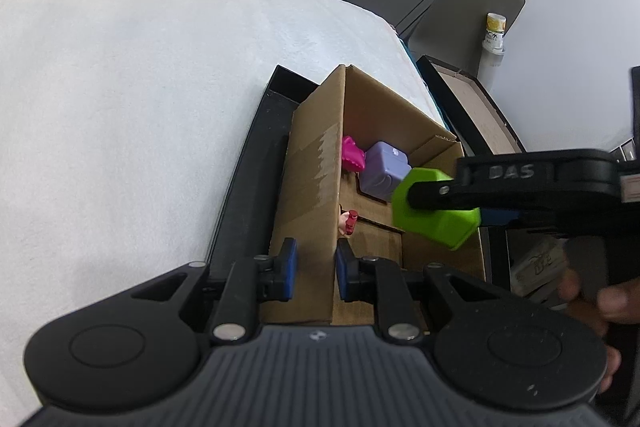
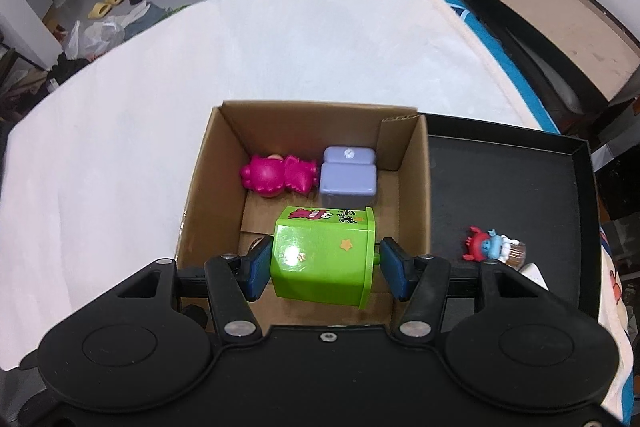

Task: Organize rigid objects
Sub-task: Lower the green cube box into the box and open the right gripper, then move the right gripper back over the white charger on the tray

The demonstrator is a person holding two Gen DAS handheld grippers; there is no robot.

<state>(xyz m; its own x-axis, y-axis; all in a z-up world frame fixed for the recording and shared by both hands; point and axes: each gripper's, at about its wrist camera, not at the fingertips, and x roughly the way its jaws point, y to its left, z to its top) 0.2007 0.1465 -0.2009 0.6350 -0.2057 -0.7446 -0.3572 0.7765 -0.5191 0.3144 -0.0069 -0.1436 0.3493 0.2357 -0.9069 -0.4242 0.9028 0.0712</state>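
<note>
A brown cardboard box (image 2: 208, 163) stands on the white bed beside a black tray (image 2: 512, 195). Inside lie a magenta figure (image 2: 276, 177) and a lilac block (image 2: 348, 179). My right gripper (image 2: 324, 267) straddles a green box (image 2: 324, 255) over the cardboard box; the left pad touches it, the right pad stands a little off. In the left wrist view the green box (image 1: 432, 215) hangs in that gripper above the cardboard box (image 1: 312, 179). My left gripper (image 1: 314, 267) straddles the box's near wall, pads slightly apart from it. A small red-and-pink figure (image 1: 348, 223) lies inside.
A red and blue crab figure (image 2: 492, 247) lies on the black tray's right part. A second open tray with a brown lining (image 2: 560, 23) lies beyond the bed's right edge. Slippers (image 2: 108, 5) and bags lie on the floor behind the bed.
</note>
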